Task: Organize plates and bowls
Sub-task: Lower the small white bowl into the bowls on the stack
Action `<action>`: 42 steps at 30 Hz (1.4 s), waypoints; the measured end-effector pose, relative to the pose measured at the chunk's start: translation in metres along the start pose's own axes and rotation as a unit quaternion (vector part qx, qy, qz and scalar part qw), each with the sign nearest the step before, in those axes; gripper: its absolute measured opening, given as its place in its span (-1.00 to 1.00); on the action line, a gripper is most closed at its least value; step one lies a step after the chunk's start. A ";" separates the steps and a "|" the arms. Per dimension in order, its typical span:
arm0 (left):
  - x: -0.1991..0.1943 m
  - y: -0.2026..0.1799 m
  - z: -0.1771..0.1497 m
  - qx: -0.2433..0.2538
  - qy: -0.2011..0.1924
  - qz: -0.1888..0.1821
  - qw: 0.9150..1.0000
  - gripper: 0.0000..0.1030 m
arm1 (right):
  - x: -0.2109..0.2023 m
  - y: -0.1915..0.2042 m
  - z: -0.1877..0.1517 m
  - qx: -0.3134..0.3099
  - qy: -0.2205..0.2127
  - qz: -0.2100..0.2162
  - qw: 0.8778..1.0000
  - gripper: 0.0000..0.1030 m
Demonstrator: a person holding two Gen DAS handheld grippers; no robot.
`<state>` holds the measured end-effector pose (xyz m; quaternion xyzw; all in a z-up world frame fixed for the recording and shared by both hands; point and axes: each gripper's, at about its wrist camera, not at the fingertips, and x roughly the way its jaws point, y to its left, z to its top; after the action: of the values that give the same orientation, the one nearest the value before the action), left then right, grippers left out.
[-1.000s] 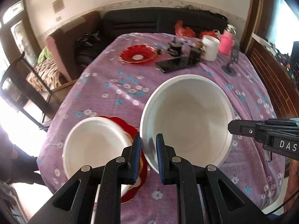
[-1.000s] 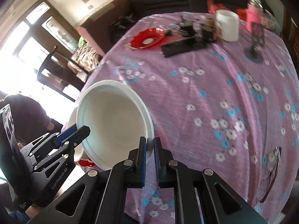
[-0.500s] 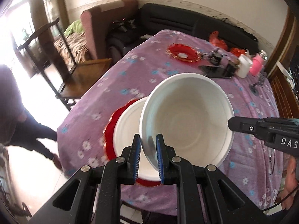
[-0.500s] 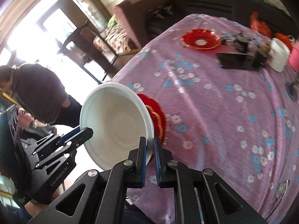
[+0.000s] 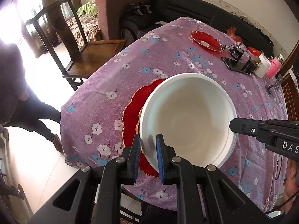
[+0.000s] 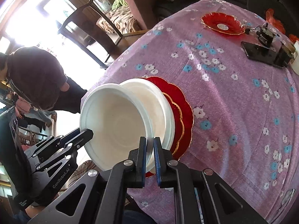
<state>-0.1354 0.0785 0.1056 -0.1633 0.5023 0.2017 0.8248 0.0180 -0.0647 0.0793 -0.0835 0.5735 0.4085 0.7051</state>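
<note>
Both grippers hold one large white bowl (image 5: 188, 119) by opposite sides of its rim. My left gripper (image 5: 148, 145) is shut on the near rim; my right gripper (image 6: 149, 150) is shut on the other side and shows in the left wrist view (image 5: 231, 126). The bowl (image 6: 119, 123) hangs tilted just above a second white bowl (image 6: 160, 100), which sits on red gold-edged plates (image 6: 184, 110) near the table edge. In the left wrist view the red plates (image 5: 133, 112) show beside the held bowl, which hides the lower bowl. The left gripper shows in the right wrist view (image 6: 87, 130).
Purple flowered tablecloth (image 5: 149, 59) covers a round table. At the far side are another red plate (image 5: 206, 41), a black phone (image 5: 235, 66), a white mug (image 5: 263, 68) and a pink bottle (image 5: 273, 69). A wooden chair (image 5: 78, 44) and a person (image 6: 35, 78) stand left of the table.
The held bowl has moved left across the table and now hangs over the second white bowl on the red plates. Both grippers kept their grip.
</note>
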 end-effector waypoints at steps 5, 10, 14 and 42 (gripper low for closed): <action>0.006 0.001 0.004 0.005 0.004 0.002 1.000 -0.72 | 0.008 0.000 0.004 0.002 0.006 -0.004 1.000 -0.82; 0.013 -0.001 0.005 0.008 0.014 0.003 1.000 -0.72 | 0.014 -0.001 0.008 0.003 0.011 -0.008 1.000 -0.82; 0.015 -0.003 0.007 0.015 0.017 0.006 1.000 -0.72 | 0.014 0.000 0.008 -0.003 0.010 -0.016 1.000 -0.81; 0.025 -0.002 0.005 0.011 0.029 0.008 1.000 -0.66 | 0.014 0.008 0.007 -0.033 0.002 -0.036 0.999 -0.77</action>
<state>-0.1200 0.0829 0.0856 -0.1561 0.5291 0.1985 0.8101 0.0181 -0.0485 0.0723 -0.1280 0.5577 0.4012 0.7153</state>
